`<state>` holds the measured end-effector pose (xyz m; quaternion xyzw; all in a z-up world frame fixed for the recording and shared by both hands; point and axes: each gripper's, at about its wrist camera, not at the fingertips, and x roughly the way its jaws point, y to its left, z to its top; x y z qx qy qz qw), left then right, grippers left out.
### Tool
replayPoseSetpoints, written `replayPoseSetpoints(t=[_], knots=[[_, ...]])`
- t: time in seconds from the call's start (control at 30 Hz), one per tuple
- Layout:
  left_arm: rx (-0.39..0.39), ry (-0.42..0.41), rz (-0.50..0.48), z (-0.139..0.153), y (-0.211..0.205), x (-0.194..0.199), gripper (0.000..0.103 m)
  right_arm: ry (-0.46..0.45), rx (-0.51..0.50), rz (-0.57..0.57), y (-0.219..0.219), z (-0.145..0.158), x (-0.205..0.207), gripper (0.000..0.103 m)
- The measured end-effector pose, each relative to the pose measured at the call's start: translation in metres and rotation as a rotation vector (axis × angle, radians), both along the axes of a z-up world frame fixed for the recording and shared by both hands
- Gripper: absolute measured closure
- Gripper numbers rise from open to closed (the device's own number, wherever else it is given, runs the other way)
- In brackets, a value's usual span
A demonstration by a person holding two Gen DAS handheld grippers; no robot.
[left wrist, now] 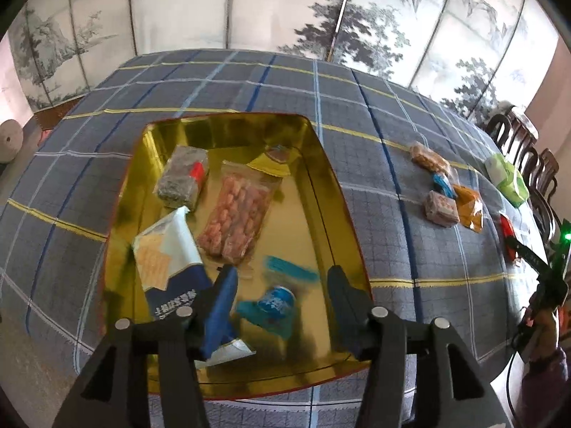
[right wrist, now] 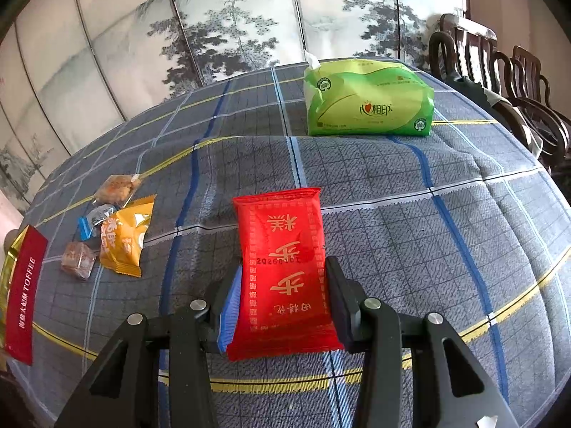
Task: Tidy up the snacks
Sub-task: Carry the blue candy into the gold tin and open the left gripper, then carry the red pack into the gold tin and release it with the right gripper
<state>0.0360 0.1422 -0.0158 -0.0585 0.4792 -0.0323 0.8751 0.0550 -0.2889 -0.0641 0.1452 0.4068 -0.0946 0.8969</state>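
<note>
snacks (left wrist: 232, 221) in tin (left wrist: 321, 164), tissue pack (right wrist: 367, 100) behind packet (right wrist: 282, 271)

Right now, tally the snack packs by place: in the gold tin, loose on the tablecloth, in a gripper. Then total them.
In the gold tin: 5, namely grey block, pink pack, white-and-navy pack, two blue packs.
Loose on the tablecloth: 4, namely brown, blue-silver, orange, clear cube.
In the right gripper: 1, red pack.
Total: 10
</note>
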Motion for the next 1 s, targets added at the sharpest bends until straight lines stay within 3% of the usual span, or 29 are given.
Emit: replayPoseSetpoints(t=[0.5,0.77,1.0], knots=[[0.05,-0.076,-0.02,0.026,-0.015,-0.036,0.049,-0.019,-0.043,0.06,0.033,0.012,-0.018,0.062],[0.036,-0.075,-0.025,0.025,-0.014,-0.053,0.049,-0.091,-0.042,0.197,0.089,0.051,-0.024,0.062],[0.003,-0.098,0.03,0.032,0.0,-0.063,0.049,-0.147,-0.017,0.393,0.166,0.083,-0.017,0.062]])
